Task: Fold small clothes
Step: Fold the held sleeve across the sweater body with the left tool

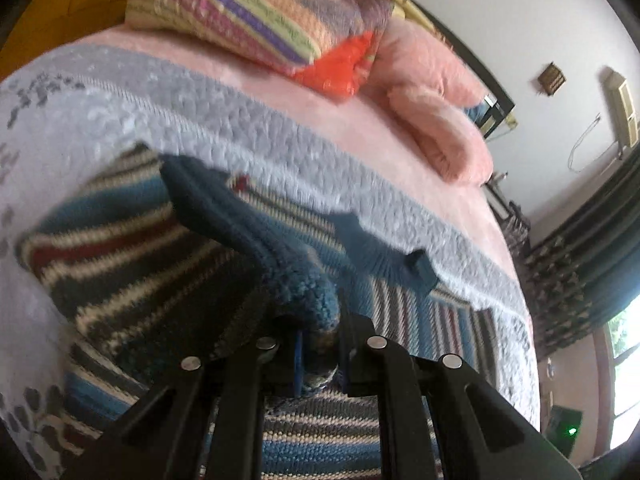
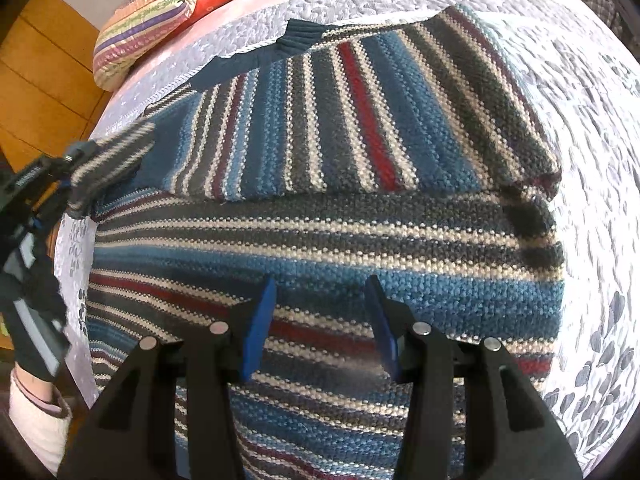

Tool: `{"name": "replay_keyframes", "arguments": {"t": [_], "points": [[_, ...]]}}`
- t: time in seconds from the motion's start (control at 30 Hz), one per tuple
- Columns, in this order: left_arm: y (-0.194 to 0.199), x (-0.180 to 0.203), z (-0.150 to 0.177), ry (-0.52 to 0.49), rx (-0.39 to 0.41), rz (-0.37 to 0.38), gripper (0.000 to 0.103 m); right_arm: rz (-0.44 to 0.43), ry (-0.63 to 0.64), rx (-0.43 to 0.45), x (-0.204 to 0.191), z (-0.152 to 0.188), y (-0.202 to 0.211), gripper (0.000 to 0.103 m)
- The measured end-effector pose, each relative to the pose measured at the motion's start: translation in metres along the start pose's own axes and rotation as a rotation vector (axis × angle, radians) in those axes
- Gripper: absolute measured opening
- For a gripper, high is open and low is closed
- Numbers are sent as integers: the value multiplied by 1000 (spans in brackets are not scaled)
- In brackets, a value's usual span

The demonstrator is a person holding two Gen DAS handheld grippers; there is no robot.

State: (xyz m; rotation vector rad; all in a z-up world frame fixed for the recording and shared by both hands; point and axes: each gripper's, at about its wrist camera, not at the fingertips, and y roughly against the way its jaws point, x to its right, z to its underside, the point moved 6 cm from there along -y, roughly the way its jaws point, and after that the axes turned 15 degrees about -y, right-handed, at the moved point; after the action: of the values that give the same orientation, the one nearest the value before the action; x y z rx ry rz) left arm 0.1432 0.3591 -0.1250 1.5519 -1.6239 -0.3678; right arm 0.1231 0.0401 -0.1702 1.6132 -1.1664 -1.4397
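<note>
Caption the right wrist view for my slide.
Open right gripper hovers over striped sweater; left gripper pinches its sleeve.

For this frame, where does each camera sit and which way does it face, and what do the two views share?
Left wrist: on the left gripper, jaws shut on the striped sweater, looking along the bed toward the pillow.
Right wrist: on the right gripper, jaws open above the sweater, facing down; the left gripper and a sleeve show at left.
Shared: sweater, pillow, bed.

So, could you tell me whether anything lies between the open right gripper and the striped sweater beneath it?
Nothing visible does. The right gripper hangs open directly over the bare knit of the striped sweater; the left gripper grips its edge well off to the side.
</note>
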Motion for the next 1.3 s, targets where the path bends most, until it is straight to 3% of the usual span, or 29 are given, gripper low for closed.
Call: {"name": "replay_keyframes", "arguments": {"t": [0.37,0.6,0.7,0.8,1.0,1.17,1.3], "points": [[-31,-18,55,26,-131,23,19,6,7,-16,-7,0,-7,46],[13,-17,63,-29,-136,64,34,-11,25,-33,-28,-5,-13,46],[49,-31,48,-73,-70,16,41,-28,49,-32,-44,-9,-11,47],[67,-54,24,-108,-25,-82,46,-61,63,-39,-64,-12,-10,48],[28,-101,1,-138,-123,-224,46,-79,118,-59,-110,-17,-17,48],[-10,-122,16,-120,-225,-204,46,-107,132,-86,-136,-19,-24,48],[-17,-117,23,-190,-221,-211,53,-122,153,-108,-159,-18,-33,48]]}}
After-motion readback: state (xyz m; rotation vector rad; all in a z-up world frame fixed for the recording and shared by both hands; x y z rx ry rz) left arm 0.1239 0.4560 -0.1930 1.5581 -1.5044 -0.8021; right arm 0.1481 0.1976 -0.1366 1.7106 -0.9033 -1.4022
